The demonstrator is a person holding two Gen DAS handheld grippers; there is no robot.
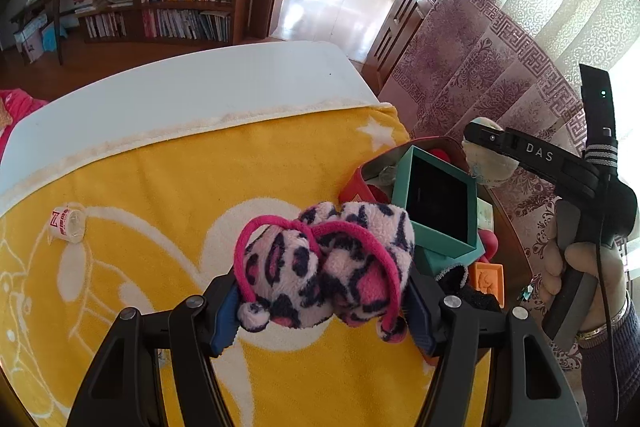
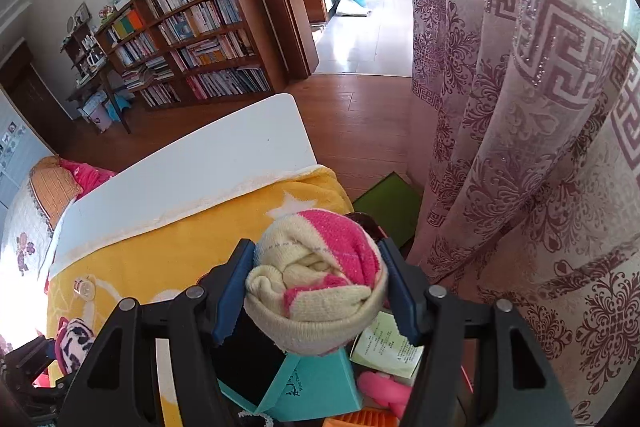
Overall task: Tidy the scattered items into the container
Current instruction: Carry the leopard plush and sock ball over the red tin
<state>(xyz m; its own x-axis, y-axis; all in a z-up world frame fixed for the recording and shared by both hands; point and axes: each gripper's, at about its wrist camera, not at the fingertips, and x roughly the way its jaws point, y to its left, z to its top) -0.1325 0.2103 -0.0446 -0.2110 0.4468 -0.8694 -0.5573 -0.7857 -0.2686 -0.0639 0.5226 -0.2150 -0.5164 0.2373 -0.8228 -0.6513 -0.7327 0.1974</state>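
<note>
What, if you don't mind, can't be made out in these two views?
- Container: mostly hidden in both views by the teal box and other contents.
- Small white item on the yellow towel: label too small to read.
- Rolled sock: blocks the right wrist view of what lies beneath it.

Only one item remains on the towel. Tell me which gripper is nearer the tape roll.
Left. The left gripper, shut on a leopard plush, hangs over the towel's near side; the tape roll lies beyond. The right gripper holds a sock roll over the container.
</note>
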